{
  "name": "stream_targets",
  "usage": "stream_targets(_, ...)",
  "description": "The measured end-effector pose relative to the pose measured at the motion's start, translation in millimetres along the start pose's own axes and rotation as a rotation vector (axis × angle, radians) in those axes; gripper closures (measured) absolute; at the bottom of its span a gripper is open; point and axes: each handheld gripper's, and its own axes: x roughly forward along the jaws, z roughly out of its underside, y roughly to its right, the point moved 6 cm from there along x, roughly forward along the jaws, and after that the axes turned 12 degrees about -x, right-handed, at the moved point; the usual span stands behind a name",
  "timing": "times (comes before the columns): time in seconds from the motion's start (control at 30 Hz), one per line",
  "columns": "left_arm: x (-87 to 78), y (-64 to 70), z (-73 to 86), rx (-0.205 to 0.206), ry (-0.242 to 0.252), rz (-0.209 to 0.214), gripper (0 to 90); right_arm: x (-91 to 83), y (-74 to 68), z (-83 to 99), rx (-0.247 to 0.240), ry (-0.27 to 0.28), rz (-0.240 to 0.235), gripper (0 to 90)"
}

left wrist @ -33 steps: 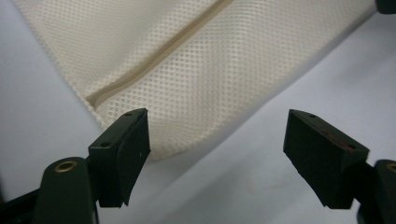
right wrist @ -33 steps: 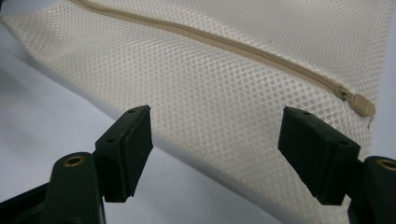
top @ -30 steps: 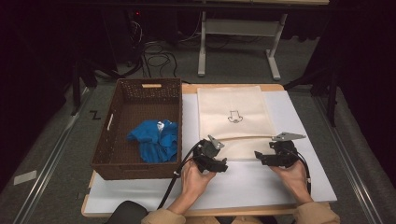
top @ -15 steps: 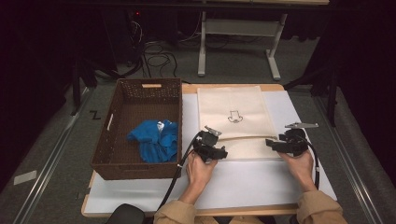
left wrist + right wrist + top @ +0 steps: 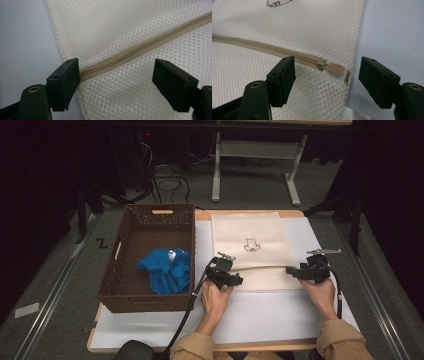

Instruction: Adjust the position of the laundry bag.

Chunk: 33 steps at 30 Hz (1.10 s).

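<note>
A cream mesh laundry bag (image 5: 252, 245) with a small printed mark lies flat on the white table (image 5: 280, 315). Its tan zipper (image 5: 140, 47) crosses the near end. My left gripper (image 5: 231, 276) is open over the bag's left edge, jaws either side of the zipper's end (image 5: 83, 71). My right gripper (image 5: 294, 270) is open at the bag's right edge, its jaws straddling the tan zipper pull (image 5: 334, 68). Neither gripper holds anything. A blue cloth (image 5: 165, 270) lies in the brown wicker basket (image 5: 120, 275).
The basket stands at the table's left, close to my left gripper. Beyond the table are a table frame's legs (image 5: 255, 165), cables (image 5: 165, 180) on the floor and dark surroundings. Bare table lies in front of the bag.
Both grippers have moved forward and slightly outward to the zipper's two ends. The bag and basket have not moved.
</note>
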Motion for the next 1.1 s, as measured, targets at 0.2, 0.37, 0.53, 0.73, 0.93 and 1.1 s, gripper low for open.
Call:
stream_targets(0.2,4.1,2.5,3.4,0.043,-0.024,-0.036,21.8,10.9,-2.3,4.5,-0.013,-0.058,-0.023,25.9)
stream_targets(0.37,6.1,4.3,6.1,0.069,-0.028,-0.043,22.3,13.2,-6.3,5.4,-0.059,-0.080,0.009,26.8)
stream_targets(0.53,5.7,3.9,6.0,0.069,-0.035,-0.014,28.4,12.6,-6.5,6.1,-0.095,-0.090,0.040,34.2)
stream_targets(0.73,4.2,3.1,5.4,0.077,-0.036,-0.013,40.6,11.5,-7.0,6.2,-0.108,-0.099,0.052,39.6)
stream_targets(0.93,2.3,0.9,4.9,0.094,-0.033,-0.017,50.8,9.7,-6.2,6.4,-0.115,-0.109,0.054,47.3)
stream_targets(1.1,1.5,5.3,5.0,0.113,-0.044,-0.012,62.9,8.2,-9.7,6.7,-0.155,-0.105,0.046,57.7)
